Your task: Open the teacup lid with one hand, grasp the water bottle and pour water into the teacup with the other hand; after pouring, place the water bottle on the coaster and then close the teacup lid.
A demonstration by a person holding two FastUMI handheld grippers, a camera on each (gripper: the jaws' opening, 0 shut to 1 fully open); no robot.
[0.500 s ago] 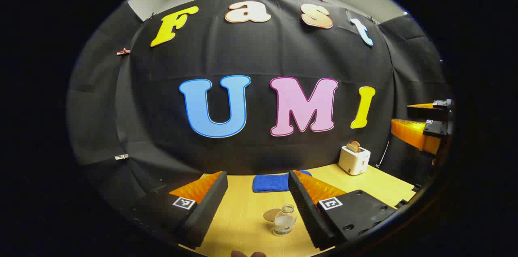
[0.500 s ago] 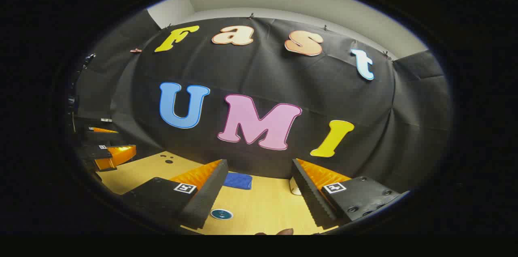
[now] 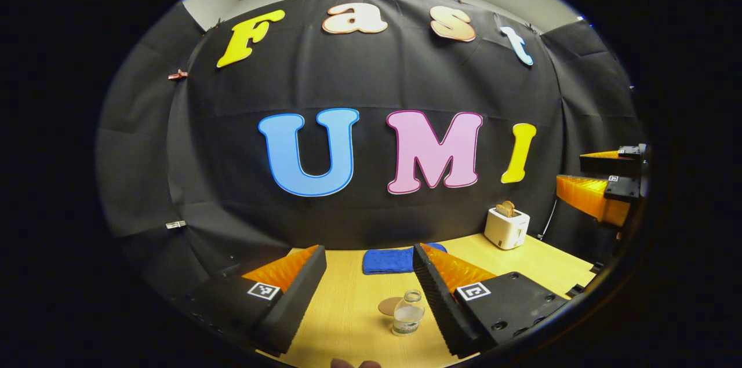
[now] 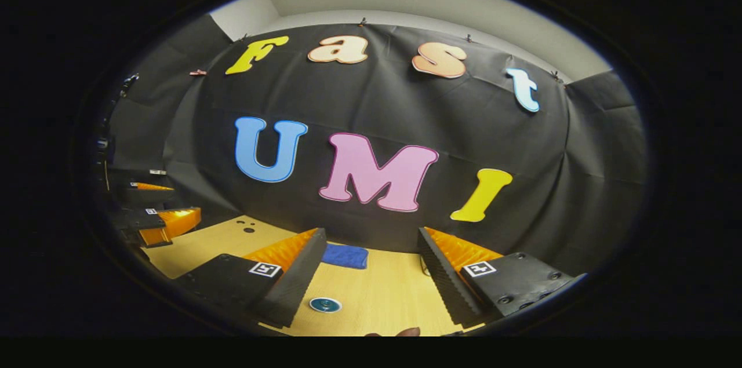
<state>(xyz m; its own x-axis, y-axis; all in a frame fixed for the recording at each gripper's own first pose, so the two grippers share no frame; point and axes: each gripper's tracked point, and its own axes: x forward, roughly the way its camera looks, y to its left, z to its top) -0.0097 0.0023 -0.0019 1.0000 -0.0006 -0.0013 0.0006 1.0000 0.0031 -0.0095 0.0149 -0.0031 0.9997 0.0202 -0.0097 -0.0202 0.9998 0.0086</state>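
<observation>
Start of task, nothing yet done. My left gripper (image 3: 370, 292) is held spread and empty above the pale wooden table (image 3: 348, 321); between its fingers stands the small clear plastic water bottle (image 3: 407, 314), upright, long axis vertical, uncapped mouth up, just beside the round brown coaster (image 3: 389, 305). My right gripper (image 4: 371, 275) is likewise spread and empty; the round teal teacup lid (image 4: 325, 304) lies below it, seen from above, the cup beneath hidden. Lifting the lid, pouring, parking the bottle and closing all remain, as I judge
</observation>
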